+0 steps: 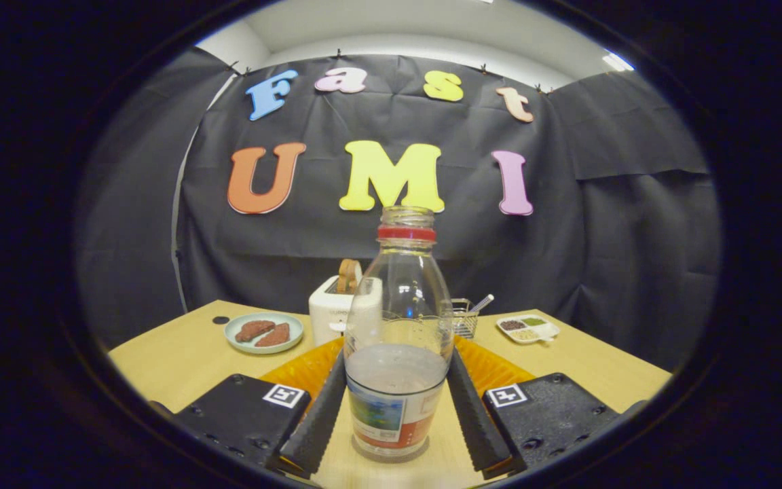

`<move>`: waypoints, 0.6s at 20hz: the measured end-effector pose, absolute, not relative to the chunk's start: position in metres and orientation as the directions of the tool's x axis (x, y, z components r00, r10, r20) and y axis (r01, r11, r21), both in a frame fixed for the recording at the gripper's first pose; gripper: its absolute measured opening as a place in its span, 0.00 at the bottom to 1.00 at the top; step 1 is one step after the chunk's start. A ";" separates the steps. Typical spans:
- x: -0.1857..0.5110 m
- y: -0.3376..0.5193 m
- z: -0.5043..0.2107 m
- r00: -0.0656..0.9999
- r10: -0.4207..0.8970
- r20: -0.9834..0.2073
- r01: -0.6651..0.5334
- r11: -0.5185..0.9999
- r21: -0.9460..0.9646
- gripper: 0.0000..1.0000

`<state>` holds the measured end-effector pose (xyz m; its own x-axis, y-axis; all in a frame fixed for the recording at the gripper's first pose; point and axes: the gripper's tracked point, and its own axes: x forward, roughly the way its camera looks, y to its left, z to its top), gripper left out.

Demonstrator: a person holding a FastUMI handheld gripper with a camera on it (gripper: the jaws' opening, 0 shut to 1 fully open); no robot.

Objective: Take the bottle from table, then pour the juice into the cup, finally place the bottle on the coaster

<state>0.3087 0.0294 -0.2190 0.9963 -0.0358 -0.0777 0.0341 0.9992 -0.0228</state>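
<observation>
A clear plastic bottle with no cap and a red neck ring stands upright between my fingers. It holds greyish juice up to about mid height and has a coloured label near its base. My gripper is shut on the bottle, one finger pressing its left side and the other its right side. The bottle's base looks to be on the wooden table. An orange coaster lies flat just beyond the bottle, showing on both sides of it.
A white toaster with a slice of bread stands behind the bottle. Left of the toaster is a pale plate with two reddish pieces. To the right are a small wire basket and a white divided dish.
</observation>
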 end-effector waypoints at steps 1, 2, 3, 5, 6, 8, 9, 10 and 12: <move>0.314 0.029 -0.226 0.996 -0.037 -0.083 0.034 0.999 -0.031 0.83; 0.319 0.026 -0.233 0.995 -0.050 -0.089 0.046 0.998 -0.043 0.83; 0.323 0.022 -0.240 0.994 -0.058 -0.096 0.054 0.998 -0.045 0.83; 0.328 0.021 -0.255 0.991 -0.055 -0.119 0.051 0.998 -0.038 0.83; 0.330 0.019 -0.261 0.990 -0.060 -0.125 0.056 0.998 -0.038 0.83; 0.331 0.020 -0.267 0.991 -0.062 -0.119 0.058 0.998 -0.036 0.83; 0.331 0.019 -0.270 0.991 -0.065 -0.114 0.062 0.998 -0.027 0.83; 0.330 0.022 -0.274 0.992 -0.058 -0.108 0.057 0.998 -0.013 0.84; 0.326 0.028 -0.276 0.994 -0.060 -0.089 0.057 0.998 -0.033 0.84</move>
<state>0.3261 0.0278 -0.2765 0.9942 -0.0596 -0.0893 0.0569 0.9978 -0.0327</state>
